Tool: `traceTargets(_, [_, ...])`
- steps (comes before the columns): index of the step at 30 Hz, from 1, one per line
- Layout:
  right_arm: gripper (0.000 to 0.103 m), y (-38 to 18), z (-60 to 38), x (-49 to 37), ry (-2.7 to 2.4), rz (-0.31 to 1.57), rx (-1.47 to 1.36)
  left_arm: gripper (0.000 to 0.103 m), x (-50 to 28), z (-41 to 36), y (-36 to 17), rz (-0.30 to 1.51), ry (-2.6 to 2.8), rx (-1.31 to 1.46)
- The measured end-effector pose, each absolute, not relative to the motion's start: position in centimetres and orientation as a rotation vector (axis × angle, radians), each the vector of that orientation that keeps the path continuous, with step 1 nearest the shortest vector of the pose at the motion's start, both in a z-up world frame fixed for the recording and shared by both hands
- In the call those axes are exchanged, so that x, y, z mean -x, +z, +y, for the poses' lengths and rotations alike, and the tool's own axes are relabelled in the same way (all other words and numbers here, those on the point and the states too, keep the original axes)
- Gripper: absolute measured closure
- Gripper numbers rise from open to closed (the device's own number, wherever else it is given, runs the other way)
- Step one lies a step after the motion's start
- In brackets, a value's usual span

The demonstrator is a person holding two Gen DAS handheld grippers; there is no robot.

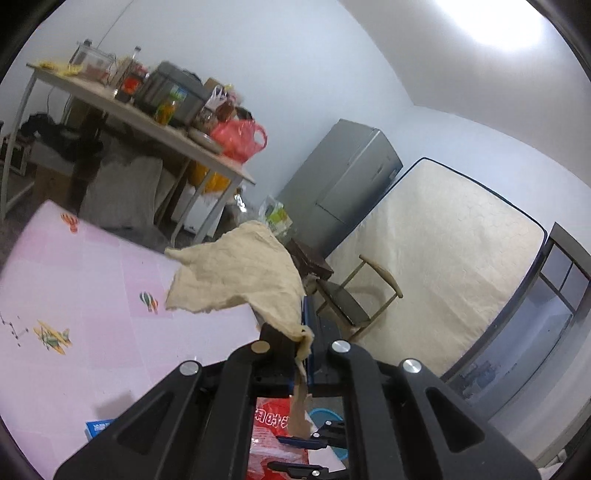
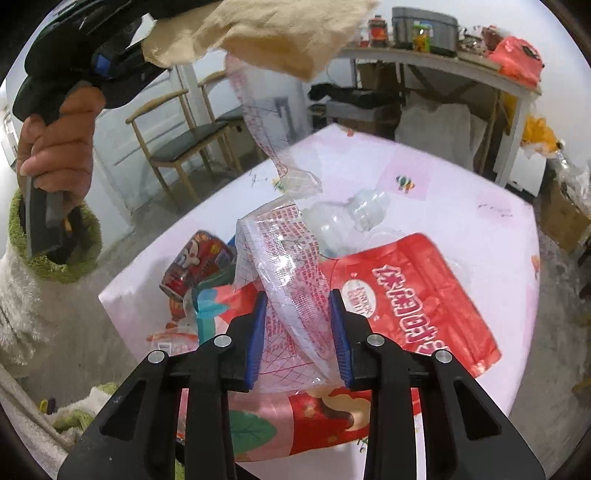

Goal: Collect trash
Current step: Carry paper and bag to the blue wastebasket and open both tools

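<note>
Left wrist view: the camera sits behind the left gripper (image 1: 301, 350), raised and tilted upward, looking across the far edge of the pink tabletop (image 1: 92, 280) toward a cluttered side table (image 1: 155, 122), a grey refrigerator (image 1: 343, 173) and an upright mattress (image 1: 443, 258). Right wrist view: the camera sits behind the right gripper (image 2: 297, 332), close above the tabletop (image 2: 461, 206), angled down over it and facing the room beyond. Shared content: both views contain the pink tabletop, the beige paper (image 1: 240, 273) (image 2: 273, 33), the side table (image 2: 443, 62), a wooden chair (image 1: 354, 295) (image 2: 177, 136) and the red package (image 1: 273, 424) (image 2: 424, 291). The right view also shows the left gripper (image 2: 122, 55) from outside, overhead at upper left.
</note>
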State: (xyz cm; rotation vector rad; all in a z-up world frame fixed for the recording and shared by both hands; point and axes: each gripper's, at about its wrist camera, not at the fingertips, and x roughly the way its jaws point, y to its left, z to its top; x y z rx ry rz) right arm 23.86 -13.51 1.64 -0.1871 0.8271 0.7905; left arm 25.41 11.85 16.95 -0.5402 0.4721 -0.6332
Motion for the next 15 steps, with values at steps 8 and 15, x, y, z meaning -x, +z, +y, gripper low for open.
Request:
traceTargets(8, [0.074, 4.2, -16.4, -21.7, 0.740, 0.741, 0.164, 0.100, -22.6, 12.5, 21.4, 0.344, -0.596, 0.533])
traceTargets(15, [0.074, 5.2, -21.5, -19.1, 0.649, 0.696, 0.097, 0.100, -21.9, 10.2, 23.9, 0.321, -0.604, 0.484])
